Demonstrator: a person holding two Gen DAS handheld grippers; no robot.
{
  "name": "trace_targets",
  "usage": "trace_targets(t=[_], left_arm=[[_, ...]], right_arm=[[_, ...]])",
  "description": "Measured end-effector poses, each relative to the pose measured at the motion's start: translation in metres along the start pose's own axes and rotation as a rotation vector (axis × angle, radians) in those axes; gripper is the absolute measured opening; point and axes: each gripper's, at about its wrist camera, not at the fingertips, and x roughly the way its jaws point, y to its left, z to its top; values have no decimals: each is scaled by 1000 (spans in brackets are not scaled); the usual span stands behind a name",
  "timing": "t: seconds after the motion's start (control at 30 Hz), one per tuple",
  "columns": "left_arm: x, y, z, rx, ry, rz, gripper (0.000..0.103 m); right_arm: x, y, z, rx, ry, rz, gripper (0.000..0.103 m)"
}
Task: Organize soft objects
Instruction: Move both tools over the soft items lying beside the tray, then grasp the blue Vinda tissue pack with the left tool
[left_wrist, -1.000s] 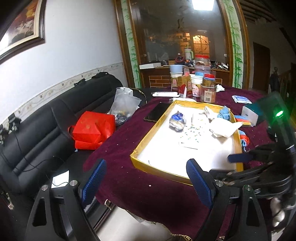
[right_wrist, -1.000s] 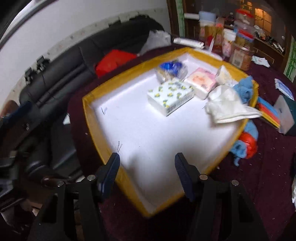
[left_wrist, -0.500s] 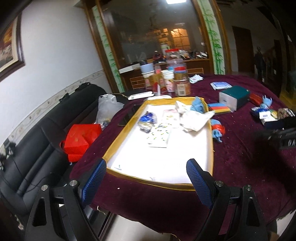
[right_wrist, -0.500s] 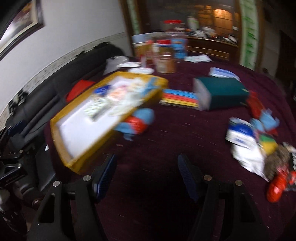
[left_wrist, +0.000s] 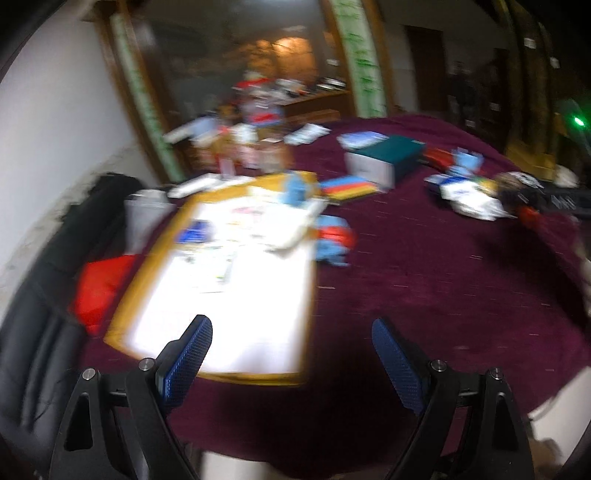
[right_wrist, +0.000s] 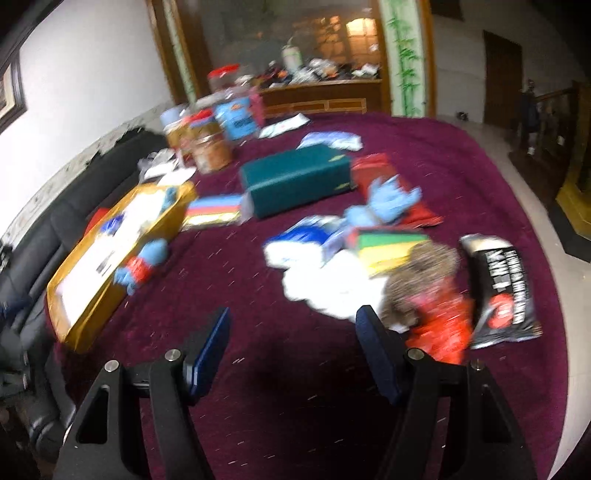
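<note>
Left wrist view: left gripper (left_wrist: 291, 354) spread wide, empty, above the gold-rimmed tray (left_wrist: 122, 325).

Right wrist view: right gripper (right_wrist: 293, 345) opening, nothing between its jaws, near the brown-and-red plush toy (right_wrist: 430, 291). Recommend centring over the plush before clamping.

Left gripper (left_wrist: 291, 345) jaws wide, right gripper (right_wrist: 293, 332) jaws opening, both empty.

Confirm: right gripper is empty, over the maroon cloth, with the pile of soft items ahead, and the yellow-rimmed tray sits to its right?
Wrong side. In the right wrist view the yellow-rimmed tray sits to the left of the right gripper. The rest holds: its opening jaws are empty over the maroon cloth, pile of soft items ahead.
</note>
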Motion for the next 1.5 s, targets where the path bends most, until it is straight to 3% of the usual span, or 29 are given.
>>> trace_targets(t=[0.2, 0.37, 0.6, 0.73, 0.9, 1.2, 1.37, 1.5], left_arm=[[28, -52, 15, 81, 57, -99, 91], [58, -82, 25, 62, 145, -214, 91], [89, -106, 33, 14, 174, -282, 91], [98, -107, 35, -15, 163, -307, 102], [99, -109, 35, -2, 163, -316, 102], [100, -109, 35, 8, 163, -316, 102], [99, -108, 34, 14, 161, -330, 102], [99, -109, 32, 38, 160, -342, 102]], right_arm=[[-8, -51, 11, 165, -125, -23, 76], [-8, -85, 9, 287, -195, -26, 76], [-8, -113, -2, 407, -192, -17, 76], [-6, -127, -11, 478, -179, -9, 76], [0, -144, -17, 559, -151, 25, 76], [5, -149, -22, 607, -135, 14, 76], [10, -139, -18, 574, -123, -61, 78], [21, -119, -9, 489, -88, -163, 93]])
